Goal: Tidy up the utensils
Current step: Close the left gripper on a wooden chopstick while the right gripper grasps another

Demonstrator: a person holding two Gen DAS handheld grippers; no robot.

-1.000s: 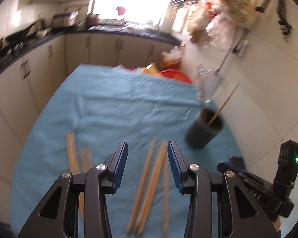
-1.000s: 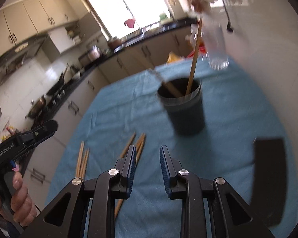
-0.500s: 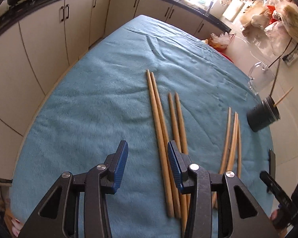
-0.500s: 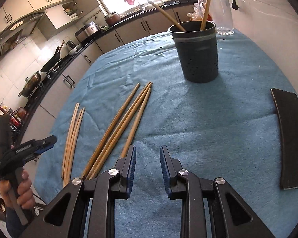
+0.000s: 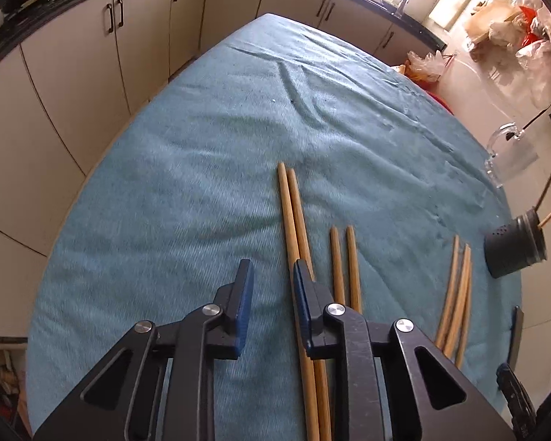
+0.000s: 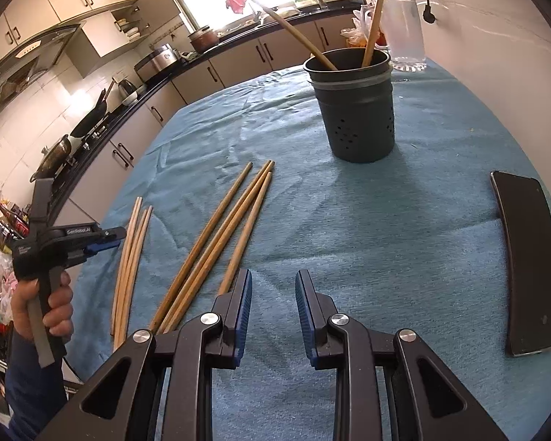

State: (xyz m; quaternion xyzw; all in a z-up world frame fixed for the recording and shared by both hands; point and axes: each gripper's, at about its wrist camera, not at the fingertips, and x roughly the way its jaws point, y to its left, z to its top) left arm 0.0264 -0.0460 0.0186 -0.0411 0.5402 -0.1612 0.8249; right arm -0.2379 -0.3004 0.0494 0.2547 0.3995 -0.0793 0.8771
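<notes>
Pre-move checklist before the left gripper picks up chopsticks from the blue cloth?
1. Left gripper empty: ok. Its jaws have just been closing, with only cloth between them.
2. Left gripper lined up on a chopstick: not ok. The long wooden chopstick pair runs under its right finger, not through the gap.
3. Dark perforated utensil cup upright, with room: ok. Two sticks inside.
4. Right gripper out of the way: ok. Empty, over bare blue cloth.
5. Black phone clear of the chopsticks: ok.
6. Loose chopstick count: cannot tell; some are hidden by the grippers.
</notes>
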